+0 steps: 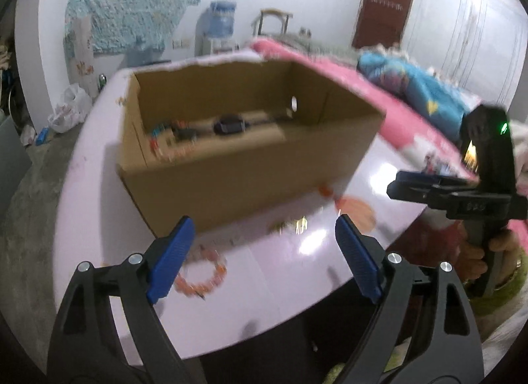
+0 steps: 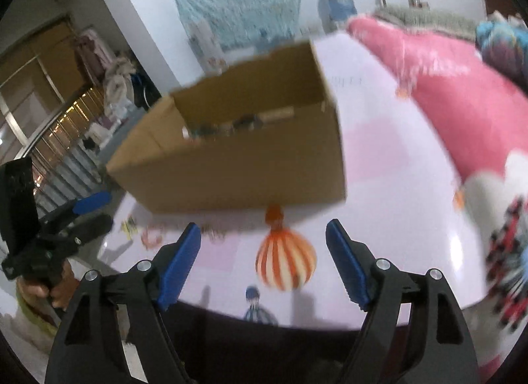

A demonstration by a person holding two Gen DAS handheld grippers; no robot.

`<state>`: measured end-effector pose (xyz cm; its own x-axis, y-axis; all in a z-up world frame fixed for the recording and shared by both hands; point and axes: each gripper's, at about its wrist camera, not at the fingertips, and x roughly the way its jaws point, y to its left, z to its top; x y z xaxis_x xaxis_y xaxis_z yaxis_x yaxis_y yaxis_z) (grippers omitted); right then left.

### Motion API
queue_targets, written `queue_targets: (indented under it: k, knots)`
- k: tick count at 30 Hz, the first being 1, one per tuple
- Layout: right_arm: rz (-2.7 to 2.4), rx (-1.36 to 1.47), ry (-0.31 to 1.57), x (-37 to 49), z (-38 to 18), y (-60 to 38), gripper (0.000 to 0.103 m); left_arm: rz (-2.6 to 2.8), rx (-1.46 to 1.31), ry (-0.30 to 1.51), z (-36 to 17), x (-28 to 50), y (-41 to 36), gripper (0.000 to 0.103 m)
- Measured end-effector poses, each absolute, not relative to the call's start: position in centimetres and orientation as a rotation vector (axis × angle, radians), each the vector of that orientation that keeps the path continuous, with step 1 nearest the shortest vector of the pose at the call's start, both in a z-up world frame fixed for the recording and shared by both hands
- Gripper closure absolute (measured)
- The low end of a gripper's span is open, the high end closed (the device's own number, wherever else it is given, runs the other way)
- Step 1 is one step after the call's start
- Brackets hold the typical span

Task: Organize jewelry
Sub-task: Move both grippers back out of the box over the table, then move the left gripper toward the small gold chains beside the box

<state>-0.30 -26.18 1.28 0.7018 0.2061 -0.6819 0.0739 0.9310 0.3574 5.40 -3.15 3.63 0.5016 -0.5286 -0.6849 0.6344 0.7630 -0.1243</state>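
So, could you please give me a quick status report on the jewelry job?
Left gripper open, empty. Right gripper open, empty. Orange bracelet on the table by the left fingers; cardboard box behind it, some items inside. Nothing in the way.

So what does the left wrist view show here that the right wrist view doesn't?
Only the left wrist view shows the orange bead bracelet lying clearly on the table by the left gripper, and a dark item inside the box. Only the right wrist view shows the striped balloon print whole, between the right gripper fingers. Both show the open cardboard box on the pale table, and both grippers open and empty.
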Motion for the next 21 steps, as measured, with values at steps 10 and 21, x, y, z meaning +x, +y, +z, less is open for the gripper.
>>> queue_targets:
  k: [10, 21]
  knots:
    - [0.116, 0.35, 0.832, 1.6, -1.2, -23.8, 0.053, -0.674, 0.402, 0.758, -1.7, 5.9, -7.5, 0.061]
    - [0.124, 0.384, 0.863, 3.2, -2.7, -24.2, 0.054, -0.735, 0.45, 0.792, -2.8, 8.0, -8.5, 0.088]
